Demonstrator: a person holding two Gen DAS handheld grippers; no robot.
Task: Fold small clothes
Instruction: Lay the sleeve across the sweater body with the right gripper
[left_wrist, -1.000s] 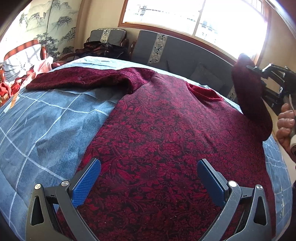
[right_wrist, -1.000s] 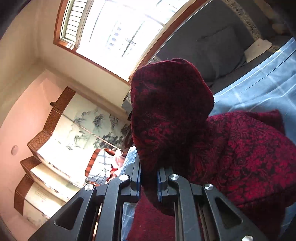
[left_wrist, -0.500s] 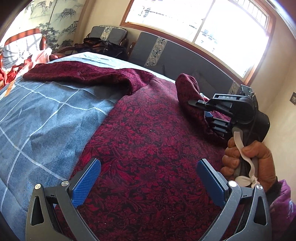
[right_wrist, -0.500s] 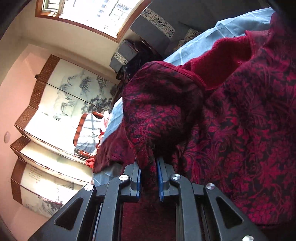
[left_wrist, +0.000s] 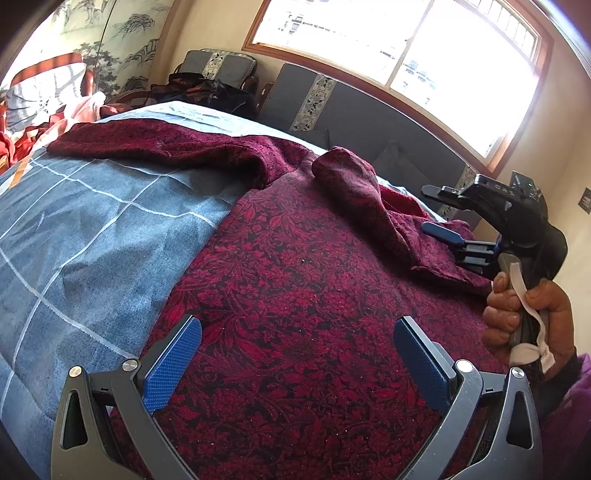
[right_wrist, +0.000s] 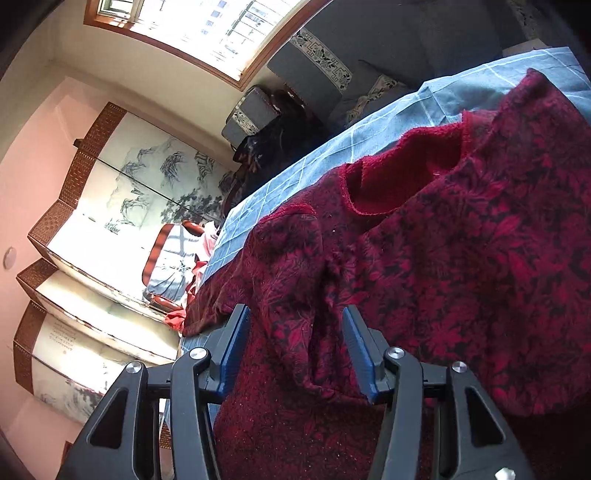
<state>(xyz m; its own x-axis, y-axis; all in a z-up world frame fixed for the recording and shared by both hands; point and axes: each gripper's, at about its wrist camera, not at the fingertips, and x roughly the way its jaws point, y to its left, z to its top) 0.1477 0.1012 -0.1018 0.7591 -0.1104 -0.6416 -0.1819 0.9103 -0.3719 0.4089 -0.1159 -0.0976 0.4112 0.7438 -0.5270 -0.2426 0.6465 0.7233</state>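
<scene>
A dark red floral sweater (left_wrist: 295, 314) lies spread on the blue checked bedspread (left_wrist: 81, 229). Its left sleeve (left_wrist: 147, 142) stretches out to the far left. Its right sleeve (left_wrist: 365, 206) lies folded across the chest. My left gripper (left_wrist: 295, 354) is open and empty, hovering over the sweater's lower body. My right gripper (right_wrist: 295, 332) is open, its jaws either side of the folded sleeve (right_wrist: 288, 295) without gripping it. It also shows in the left wrist view (left_wrist: 450, 236) at the right, held by a hand. The neckline (right_wrist: 406, 177) shows in the right wrist view.
A grey upholstered bench (left_wrist: 369, 122) runs under the window behind the bed. A dark bag (left_wrist: 207, 92) sits at the far left of it. Red and white bedding (left_wrist: 33, 110) lies at the left edge. A painted folding screen (right_wrist: 110, 221) stands beyond the bed.
My right gripper carried the sleeve across onto the sweater's chest, lowered it and opened, letting the sleeve go. My left gripper stayed open over the hem.
</scene>
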